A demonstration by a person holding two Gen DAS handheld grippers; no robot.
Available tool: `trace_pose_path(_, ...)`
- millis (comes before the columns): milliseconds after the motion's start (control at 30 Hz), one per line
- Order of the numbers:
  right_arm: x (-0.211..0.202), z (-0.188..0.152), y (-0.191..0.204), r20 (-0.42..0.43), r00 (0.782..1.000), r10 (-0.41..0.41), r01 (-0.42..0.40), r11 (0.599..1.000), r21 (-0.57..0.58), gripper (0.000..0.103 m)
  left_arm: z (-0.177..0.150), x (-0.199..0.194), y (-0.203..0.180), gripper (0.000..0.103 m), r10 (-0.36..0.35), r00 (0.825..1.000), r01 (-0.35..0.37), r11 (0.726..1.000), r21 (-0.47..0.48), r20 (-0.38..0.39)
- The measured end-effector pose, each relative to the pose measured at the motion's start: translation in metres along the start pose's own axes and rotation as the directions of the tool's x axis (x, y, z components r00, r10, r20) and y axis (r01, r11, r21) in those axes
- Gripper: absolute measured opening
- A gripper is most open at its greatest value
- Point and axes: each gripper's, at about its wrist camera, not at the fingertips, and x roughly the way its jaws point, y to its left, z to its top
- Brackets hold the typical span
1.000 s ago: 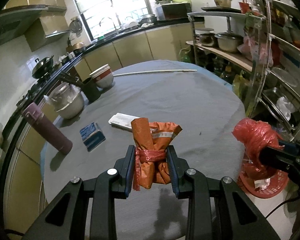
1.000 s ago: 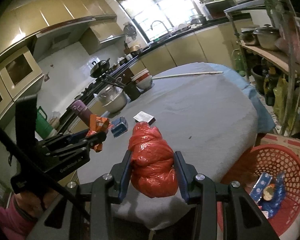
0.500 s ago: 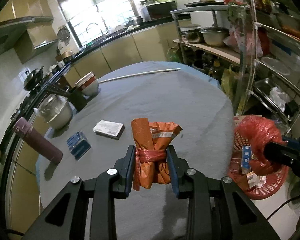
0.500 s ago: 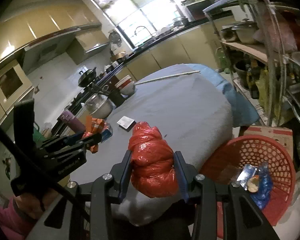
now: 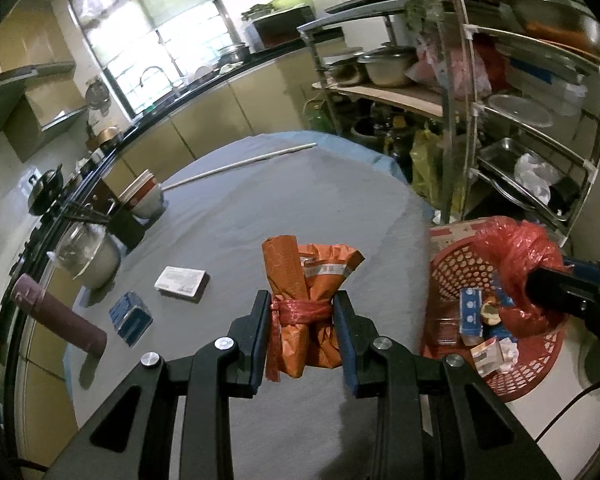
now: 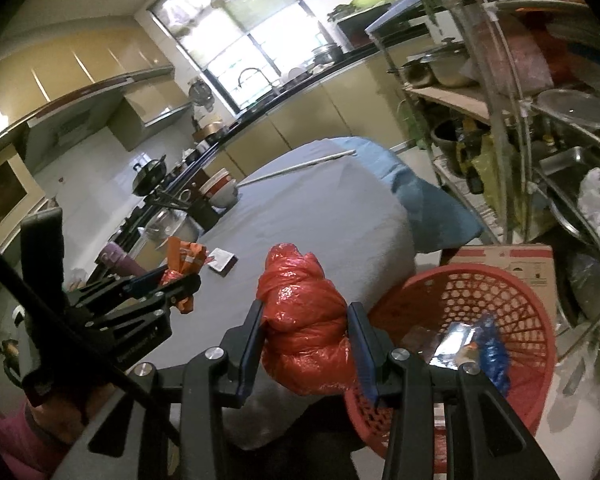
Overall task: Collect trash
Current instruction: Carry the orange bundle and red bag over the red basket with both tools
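The left hand-held gripper [image 5: 302, 334] clenched an orange wrapper bundle tied with red plastic [image 5: 306, 304] over the grey-clothed surface [image 5: 260, 208]. The right hand-held gripper [image 6: 306, 342] grasped a knotted red plastic bag [image 6: 304, 320] beside the red perforated plastic basket [image 6: 512, 300]; a white flat box [image 5: 181, 283] and a blue carton [image 5: 131, 317] lay left.

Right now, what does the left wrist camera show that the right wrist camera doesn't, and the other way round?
Only the left wrist view shows the blue box lying on the table, and the trash at the basket's bottom, such as the small cartons.

Only the right wrist view shows the person's hand and pink sleeve behind the left gripper.

Both show the orange packet clamped in the left gripper, the red bag clamped in the right gripper, the red basket, the grey table and the white box.
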Motion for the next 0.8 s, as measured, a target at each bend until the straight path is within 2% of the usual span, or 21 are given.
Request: trace_pose_path(800,-0.033,-0.004,-0.062,0.033,0.995,-0.090,0.086,0.991,0.103,0.044,0.025,0.007,-0.069,0.033,-0.067,0.998,0.067,0.990,0.122,-0.005)
